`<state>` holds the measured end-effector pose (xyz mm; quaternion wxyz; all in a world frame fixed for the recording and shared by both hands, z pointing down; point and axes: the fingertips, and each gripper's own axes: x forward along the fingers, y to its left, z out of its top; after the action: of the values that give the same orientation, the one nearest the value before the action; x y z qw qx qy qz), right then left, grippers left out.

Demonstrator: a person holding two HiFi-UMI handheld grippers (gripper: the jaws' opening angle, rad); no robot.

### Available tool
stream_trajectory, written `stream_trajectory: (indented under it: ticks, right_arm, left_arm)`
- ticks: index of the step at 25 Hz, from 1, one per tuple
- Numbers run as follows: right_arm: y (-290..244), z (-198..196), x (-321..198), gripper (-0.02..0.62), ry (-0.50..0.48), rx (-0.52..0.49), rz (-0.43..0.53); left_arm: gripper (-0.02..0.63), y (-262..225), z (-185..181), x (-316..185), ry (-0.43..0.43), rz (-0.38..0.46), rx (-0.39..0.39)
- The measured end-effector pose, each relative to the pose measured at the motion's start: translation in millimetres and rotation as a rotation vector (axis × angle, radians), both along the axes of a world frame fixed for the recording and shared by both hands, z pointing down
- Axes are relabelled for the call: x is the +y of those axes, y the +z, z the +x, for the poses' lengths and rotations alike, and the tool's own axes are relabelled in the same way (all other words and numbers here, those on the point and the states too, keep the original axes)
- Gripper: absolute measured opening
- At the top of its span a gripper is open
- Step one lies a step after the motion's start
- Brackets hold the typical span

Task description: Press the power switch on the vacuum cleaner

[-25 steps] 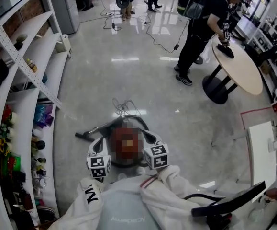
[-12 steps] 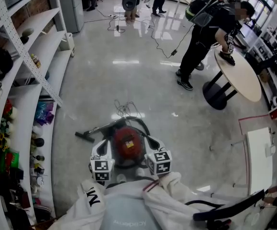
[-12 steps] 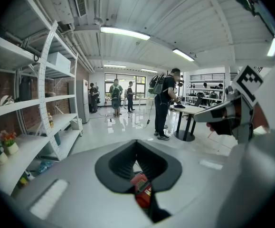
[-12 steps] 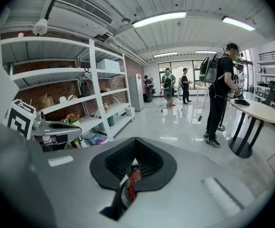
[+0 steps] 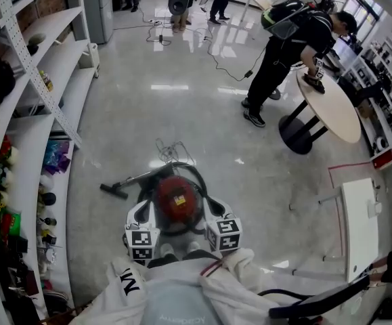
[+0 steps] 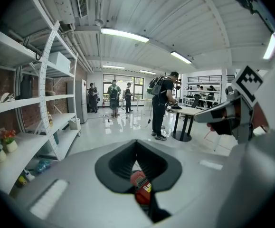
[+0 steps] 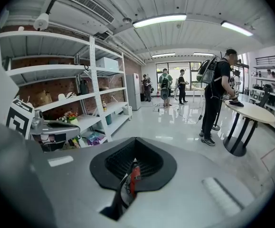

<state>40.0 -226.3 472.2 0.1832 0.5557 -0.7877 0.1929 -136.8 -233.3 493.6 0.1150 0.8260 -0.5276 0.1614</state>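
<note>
**A:** How much open room is there, and where is the machine?

**B:** The round red plastic canister vacuum cleaner [image 5: 177, 198] sits on the glossy pale-grey floor [image 5: 182, 107], straight below the head camera. It lies between the left gripper [image 5: 141, 217] and the right gripper [image 5: 214, 212], close beside both; I cannot tell whether either touches it. The floor beyond it is wide and bare. The rounded edge of the white metal shelving [image 5: 53, 73] runs along the left, near the flat dark floor nozzle [image 5: 112, 191]. On the right stand a white rectangular table [image 5: 358, 215] and a red line taped on the floor [image 5: 358, 164]. A round beige table on a black pedestal [image 5: 331, 103], with a person wearing a backpack [image 5: 284, 39] bent over it, is well apart.

**A:** And the jaws?

**B:** Each gripper's smooth matte grey jaws are pressed together, gripping nothing. What remains open is a dark, ribbed, diamond-shaped notch and a thin slit below it, and the red shell shows through both.

**A:** Shapes and surfaces on the cleaner?

**B:** It has a domed, shiny top with a small yellow label. A black hose curves round its far side, and a slim dark wand [image 5: 138, 180] runs left to the nozzle. A thin tangled cord [image 5: 172, 149] lies just beyond.
</note>
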Motion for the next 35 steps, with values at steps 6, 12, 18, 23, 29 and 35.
stream_trajectory:
  ticks: [6,12,18,23,29,35]
  right_arm:
    - [5,1,15,0.000,-0.003,-0.007,-0.010]
    - [4,4,24,0.000,-0.018,-0.013,0.006]
    - [-7,18,50,0.000,-0.021,-0.026,0.041]
    - [-5,39,80,0.000,-0.020,-0.043,0.043]
    - [-7,51,107,0.000,-0.030,-0.071,0.073]
    - [-9,64,134,0.000,-0.033,-0.096,0.098]
  left_arm:
    - [0.000,6,5,17,0.008,-0.016,-0.011]
    - [0.000,1,3,25,-0.012,0.004,-0.022]
    - [0.000,-9,24,47,-0.008,0.028,-0.030]
    - [0.000,-14,49,77,0.004,0.040,-0.039]
    - [0.000,-20,62,109,-0.002,0.063,-0.062]
    - [0.000,-26,75,137,-0.004,0.086,-0.084]
